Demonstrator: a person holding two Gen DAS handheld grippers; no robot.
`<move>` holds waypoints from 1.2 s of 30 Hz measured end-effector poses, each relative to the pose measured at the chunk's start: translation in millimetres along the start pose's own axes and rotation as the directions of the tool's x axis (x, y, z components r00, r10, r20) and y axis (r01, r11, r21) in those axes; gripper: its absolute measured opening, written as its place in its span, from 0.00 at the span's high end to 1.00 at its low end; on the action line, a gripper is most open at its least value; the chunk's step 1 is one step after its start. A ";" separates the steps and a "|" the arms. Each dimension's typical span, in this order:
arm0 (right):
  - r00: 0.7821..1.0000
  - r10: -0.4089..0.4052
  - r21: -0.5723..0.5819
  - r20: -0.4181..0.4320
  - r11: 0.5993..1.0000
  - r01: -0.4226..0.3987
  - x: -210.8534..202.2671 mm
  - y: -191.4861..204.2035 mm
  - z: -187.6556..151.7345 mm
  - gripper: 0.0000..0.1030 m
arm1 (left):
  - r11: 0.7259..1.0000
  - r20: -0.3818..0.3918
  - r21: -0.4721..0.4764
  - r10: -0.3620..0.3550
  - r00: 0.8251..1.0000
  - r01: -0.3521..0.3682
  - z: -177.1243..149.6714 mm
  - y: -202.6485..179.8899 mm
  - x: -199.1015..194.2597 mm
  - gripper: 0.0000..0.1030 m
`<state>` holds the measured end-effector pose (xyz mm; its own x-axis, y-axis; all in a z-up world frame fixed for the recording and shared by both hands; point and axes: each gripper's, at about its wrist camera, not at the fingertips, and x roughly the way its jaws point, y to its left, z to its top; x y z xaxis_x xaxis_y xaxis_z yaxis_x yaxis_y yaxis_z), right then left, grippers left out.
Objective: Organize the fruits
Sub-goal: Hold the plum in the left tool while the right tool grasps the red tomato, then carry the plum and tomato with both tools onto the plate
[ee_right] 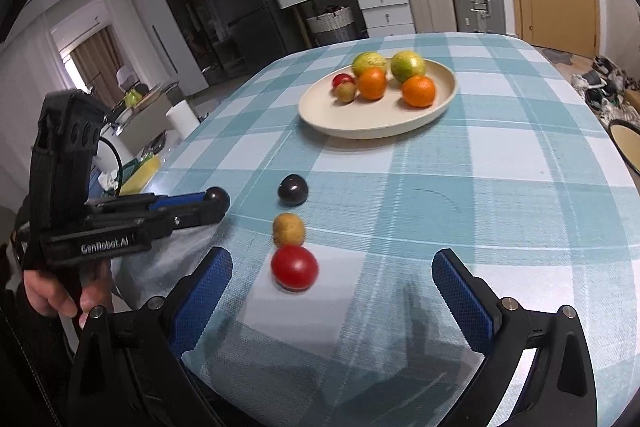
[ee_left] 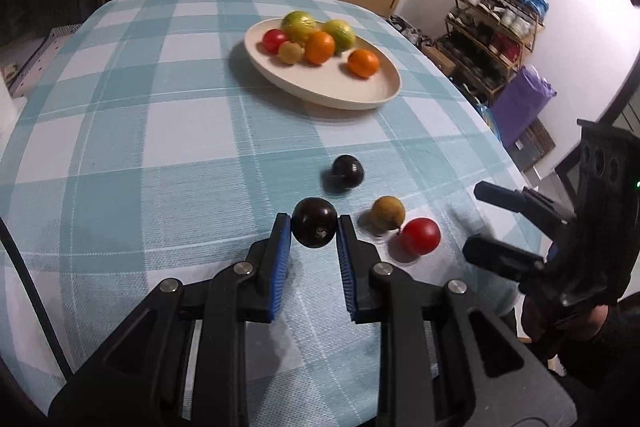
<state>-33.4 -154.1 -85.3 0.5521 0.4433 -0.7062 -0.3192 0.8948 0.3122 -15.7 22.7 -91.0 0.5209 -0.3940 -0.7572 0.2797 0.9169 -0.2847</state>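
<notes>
- Left gripper (ee_left: 314, 227) is clamped on a dark plum (ee_left: 314, 222), blue pads pressed to its two sides, and the fruit is off the cloth.
- From the right wrist view that same plum shows as a dark ball at the tip of the left tool, out over the table's left edge.
- A hand (ee_right: 60, 291) grips the left tool's handle from below.
- Right gripper (ee_right: 332, 271) stands wide, nothing between its fingers (ee_right: 460, 291), low over the checked tablecloth (ee_right: 500, 207).
- The red tomato (ee_right: 295, 267) lies on the cloth between the right gripper's fingertips, nearer the left one and touching neither.
- Just beyond the tomato sits a brown fruit (ee_right: 288, 229), the two nearly touching.
- Further on lies a second plum (ee_right: 293, 190), a small gap from the brown fruit; the three run in a line pointing up the table.
- In the left wrist view that loose trio sits just right of the held plum, second plum farthest away.
- The cream plate (ee_right: 360, 127) rests well beyond them, towards the far end of the table.
- On it: two green-yellow citrus (ee_right: 407, 66) at the back, two oranges (ee_right: 418, 91) in front, a small red fruit (ee_right: 343, 80) and a small brown one (ee_right: 345, 92) at the left.
- The plate's near half is bare.
- Both views are slightly blurred.
</notes>
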 end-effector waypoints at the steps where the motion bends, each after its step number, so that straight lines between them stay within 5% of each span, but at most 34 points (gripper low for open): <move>1: 1.000 0.002 -0.004 -0.005 1.000 -0.002 2.6 1.9 0.2 0.01 | 1.000 0.002 -0.002 0.002 1.000 -0.002 -0.3 1.4 -1.1 0.80; 6: 0.999 0.024 -0.027 -0.038 0.999 -0.025 15.0 11.2 -0.1 0.13 | 1.000 0.012 -0.023 0.008 1.000 -0.007 -1.9 8.8 -5.7 0.80; 15: 0.990 0.083 -0.055 -0.115 0.994 -0.090 32.2 23.4 -8.5 0.70 | 0.999 0.003 -0.043 0.013 1.000 -0.013 -4.5 13.6 -4.2 0.80; 36: 0.993 0.115 -0.024 -0.016 0.993 -0.115 6.2 15.1 0.9 0.71 | 0.998 -0.001 -0.056 0.033 0.999 -0.033 -1.3 16.6 -1.7 0.80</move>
<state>-34.1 -137.8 -84.4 0.4993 0.5422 -0.6758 -0.3987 0.8363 0.3763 -13.0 38.7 -95.2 0.5289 -0.3633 -0.7670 0.2169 0.9316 -0.2917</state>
